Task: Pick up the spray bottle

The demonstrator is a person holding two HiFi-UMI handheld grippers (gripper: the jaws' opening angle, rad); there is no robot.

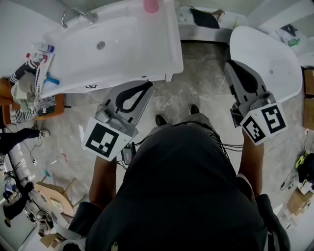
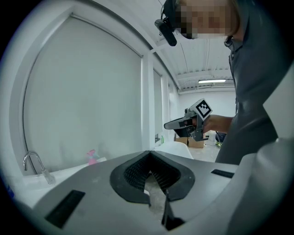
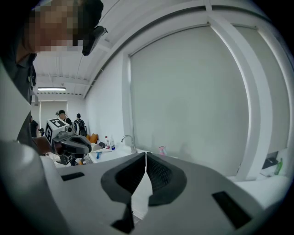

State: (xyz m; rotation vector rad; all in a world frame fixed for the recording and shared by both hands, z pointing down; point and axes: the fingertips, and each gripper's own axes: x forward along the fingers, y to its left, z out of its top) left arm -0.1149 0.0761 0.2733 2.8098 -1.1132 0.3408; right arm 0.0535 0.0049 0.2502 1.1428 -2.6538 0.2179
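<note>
Approach step, I'd guess: grey left gripper and right gripper were clenched empty; next, open toward pink spray bottle at white basin's far edge.

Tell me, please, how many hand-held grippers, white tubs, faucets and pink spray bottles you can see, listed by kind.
Hand-held grippers, left and right: 2
White tubs: 2
Faucet: 1
Pink spray bottle: 1
Total: 6
</note>
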